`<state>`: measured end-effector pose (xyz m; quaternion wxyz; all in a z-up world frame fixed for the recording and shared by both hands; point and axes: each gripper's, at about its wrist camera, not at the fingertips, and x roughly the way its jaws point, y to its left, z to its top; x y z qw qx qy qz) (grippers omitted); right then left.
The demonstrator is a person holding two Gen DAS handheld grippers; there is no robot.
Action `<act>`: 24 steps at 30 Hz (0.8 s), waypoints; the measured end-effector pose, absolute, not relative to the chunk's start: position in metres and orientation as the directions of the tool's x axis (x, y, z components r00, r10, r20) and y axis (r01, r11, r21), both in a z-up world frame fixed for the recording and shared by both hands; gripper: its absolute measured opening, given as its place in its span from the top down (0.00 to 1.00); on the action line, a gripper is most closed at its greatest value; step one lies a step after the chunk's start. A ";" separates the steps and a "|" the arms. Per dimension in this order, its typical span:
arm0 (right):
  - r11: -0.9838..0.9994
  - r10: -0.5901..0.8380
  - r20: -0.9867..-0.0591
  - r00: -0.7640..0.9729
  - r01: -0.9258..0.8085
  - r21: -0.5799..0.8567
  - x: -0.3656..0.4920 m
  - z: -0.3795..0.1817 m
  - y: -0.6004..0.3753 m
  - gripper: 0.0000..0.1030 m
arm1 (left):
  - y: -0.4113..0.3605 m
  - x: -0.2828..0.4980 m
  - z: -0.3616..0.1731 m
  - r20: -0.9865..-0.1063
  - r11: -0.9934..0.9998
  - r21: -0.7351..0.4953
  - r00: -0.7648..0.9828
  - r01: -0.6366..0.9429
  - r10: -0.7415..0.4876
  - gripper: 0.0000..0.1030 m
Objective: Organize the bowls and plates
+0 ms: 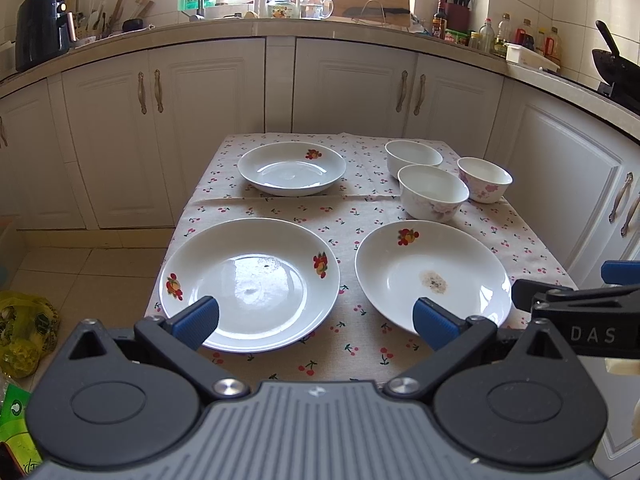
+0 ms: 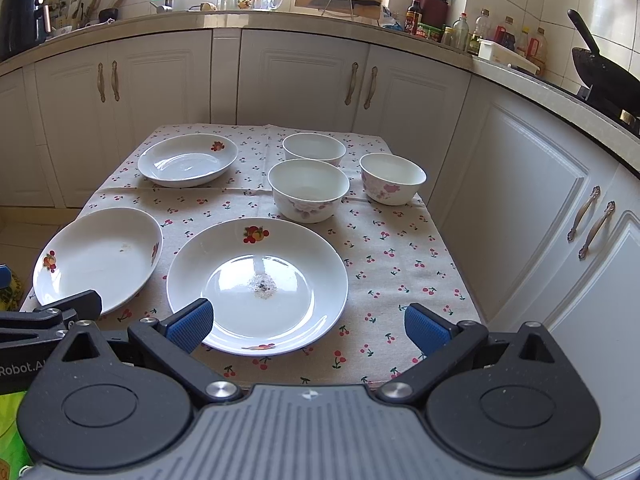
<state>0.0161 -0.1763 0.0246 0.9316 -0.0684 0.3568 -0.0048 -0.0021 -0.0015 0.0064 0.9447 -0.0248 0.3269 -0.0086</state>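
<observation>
Three white fruit-print plates lie on a cherry-print tablecloth: a near-left plate (image 1: pixel 250 284) (image 2: pixel 98 256), a near-right plate (image 1: pixel 434 276) (image 2: pixel 258 284) with a brown smear in its middle, and a far-left plate (image 1: pixel 292 168) (image 2: pixel 188 160). Three white bowls stand at the far right: a back bowl (image 1: pixel 414 156) (image 2: pixel 314 148), a front bowl (image 1: pixel 434 192) (image 2: pixel 308 190) and a pink-flowered bowl (image 1: pixel 484 180) (image 2: pixel 392 178). My left gripper (image 1: pixel 316 320) hovers open over the table's near edge between the two near plates. My right gripper (image 2: pixel 306 326) hangs open at the near-right plate's front rim, empty.
The small table (image 1: pixel 360 336) stands in a kitchen, with white cabinets (image 1: pixel 224 120) behind it and close along its right side (image 2: pixel 540 200). A black wok (image 2: pixel 600 72) sits on the right counter. Yellow and green bags (image 1: pixel 24 332) lie on the tiled floor at the left.
</observation>
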 end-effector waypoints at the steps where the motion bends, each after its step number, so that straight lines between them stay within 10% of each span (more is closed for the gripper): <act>1: 0.991 -0.058 -0.664 0.746 -0.040 -0.131 0.016 0.025 -0.176 0.00 | -0.002 -0.002 0.006 -0.617 0.999 -0.052 0.786 0.001 -0.033 0.01; 24: 0.988 -0.051 -0.646 0.761 -0.057 -0.146 0.018 0.027 -0.173 0.00 | 0.000 0.001 0.010 -0.591 0.999 -0.042 0.805 0.030 -0.050 0.01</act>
